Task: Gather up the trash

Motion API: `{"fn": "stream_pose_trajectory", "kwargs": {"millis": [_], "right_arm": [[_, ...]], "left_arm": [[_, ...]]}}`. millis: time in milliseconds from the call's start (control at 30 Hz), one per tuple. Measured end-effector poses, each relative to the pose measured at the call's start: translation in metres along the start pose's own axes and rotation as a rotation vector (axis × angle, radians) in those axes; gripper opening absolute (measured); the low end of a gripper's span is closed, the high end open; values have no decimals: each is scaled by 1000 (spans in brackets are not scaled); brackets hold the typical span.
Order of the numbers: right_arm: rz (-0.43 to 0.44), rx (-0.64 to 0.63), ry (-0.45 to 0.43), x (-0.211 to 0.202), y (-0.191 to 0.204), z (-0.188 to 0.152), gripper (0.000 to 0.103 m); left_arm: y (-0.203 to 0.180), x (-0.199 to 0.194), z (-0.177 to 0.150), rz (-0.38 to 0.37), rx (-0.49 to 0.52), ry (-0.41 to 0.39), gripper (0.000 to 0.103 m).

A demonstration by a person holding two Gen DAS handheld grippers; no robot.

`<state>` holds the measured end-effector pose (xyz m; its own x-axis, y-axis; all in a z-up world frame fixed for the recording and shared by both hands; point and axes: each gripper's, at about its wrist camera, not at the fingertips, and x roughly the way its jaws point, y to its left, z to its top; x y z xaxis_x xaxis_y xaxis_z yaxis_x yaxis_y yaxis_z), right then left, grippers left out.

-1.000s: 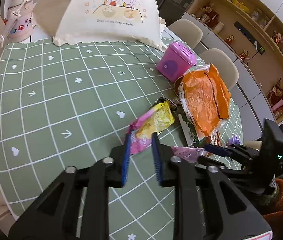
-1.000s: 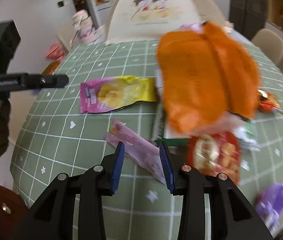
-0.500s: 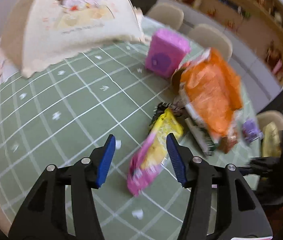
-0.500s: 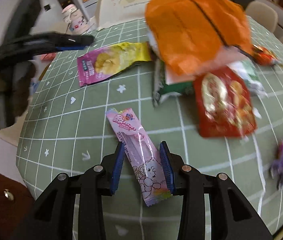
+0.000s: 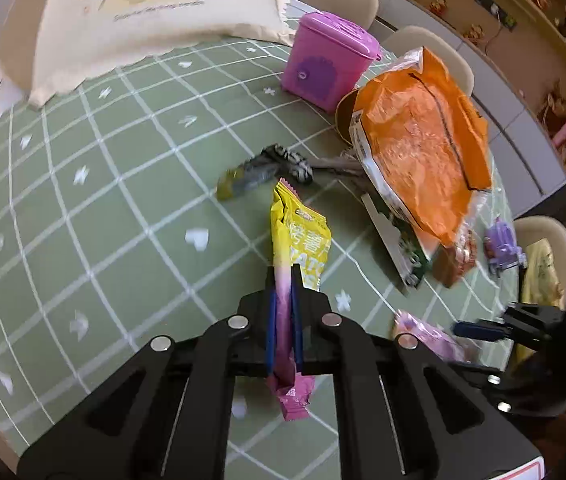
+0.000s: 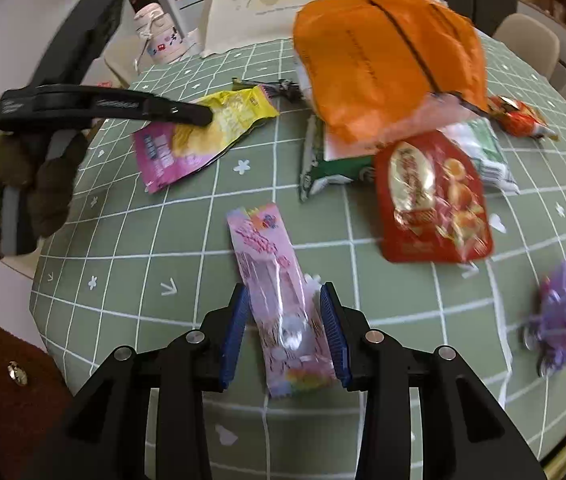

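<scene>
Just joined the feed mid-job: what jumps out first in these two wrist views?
The big crumpled orange bag dominates the far side of the green checked tablecloth, lying on top of other wrappers. The left gripper is shut on the yellow-and-pink snack packet. The right gripper is open, straddling the pink wrapper, with a red snack pouch to its right.

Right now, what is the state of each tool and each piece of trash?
left tool: shut on the yellow-pink packet, lifted.
right tool: open around the pink wrapper.
pink wrapper: flat on the table.
orange bag: crumpled, atop other wrappers.
red packet: lying flat.
purple bin: lid closed.
</scene>
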<state>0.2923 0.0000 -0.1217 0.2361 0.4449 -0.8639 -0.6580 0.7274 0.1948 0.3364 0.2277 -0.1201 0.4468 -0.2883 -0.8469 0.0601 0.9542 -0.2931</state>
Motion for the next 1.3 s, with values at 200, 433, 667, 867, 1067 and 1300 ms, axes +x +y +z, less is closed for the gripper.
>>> {"fn": "stream_pose_trajectory", "kwargs": {"millis": [200,433,667,867,1067,1300], "right_arm": [[11,-36,6,13,7,13,44],[-49,-144,56,27,30,21,56],[-146,-97,-9,4,24,16,19],[-206,23,-160,-66,1,13,18],[-300,169,-301,-145,-31,1,18],[-457,283,-404,-220,-70,-44,18]], "left_arm": [[1,-24,-22,5,-51,-32,6],[2,-36,-34,21,-86,-38,6],[-17,-53,-24,25,-56,-102,6],[-66,-70,-3,-24,55,-185,6],[-131,-72,18,-144,150,-224,6],[-223,-61,25,-298,291,-224,6]]}}
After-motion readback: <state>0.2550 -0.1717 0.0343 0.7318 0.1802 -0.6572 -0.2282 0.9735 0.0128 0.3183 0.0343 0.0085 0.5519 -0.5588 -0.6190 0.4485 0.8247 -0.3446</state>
